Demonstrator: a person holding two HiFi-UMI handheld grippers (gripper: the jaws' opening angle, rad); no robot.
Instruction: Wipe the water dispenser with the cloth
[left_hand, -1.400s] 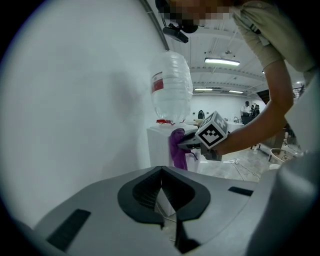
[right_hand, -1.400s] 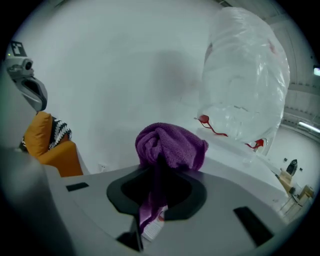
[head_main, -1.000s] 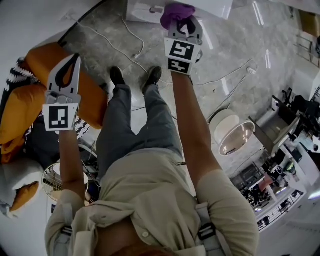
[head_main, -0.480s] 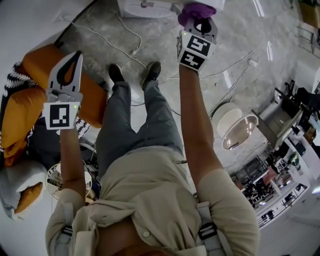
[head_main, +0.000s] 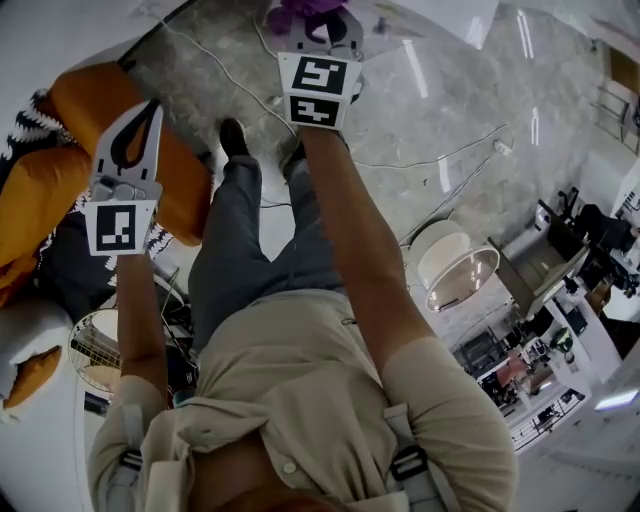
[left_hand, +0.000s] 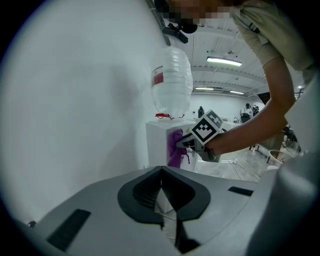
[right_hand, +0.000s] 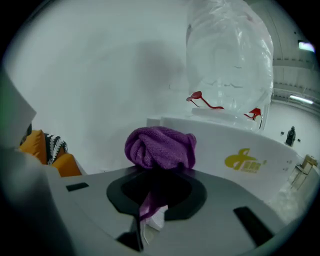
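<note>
The white water dispenser (right_hand: 235, 150) with a clear bottle (right_hand: 230, 60) on top stands against a white wall. My right gripper (right_hand: 157, 172) is shut on a bunched purple cloth (right_hand: 160, 146), which is pressed to the dispenser's upper front. The left gripper view shows the same from the side: the cloth (left_hand: 175, 147) on the dispenser (left_hand: 159, 142), under the bottle (left_hand: 171, 82). In the head view the right gripper (head_main: 322, 28) reaches far forward with the cloth (head_main: 295, 10). My left gripper (head_main: 150, 110) is held away at the left, its jaws shut on nothing.
Below my left gripper are an orange cushion (head_main: 60, 190) and a striped fabric. White cables (head_main: 430, 160) trail over the marble floor. At the right are a round white bin (head_main: 450, 262) and cluttered shelves. The person's shoes (head_main: 233, 137) are near the dispenser.
My right gripper swung right with the cloth, then back to the left across the dispenser. The left gripper has hardly moved.
</note>
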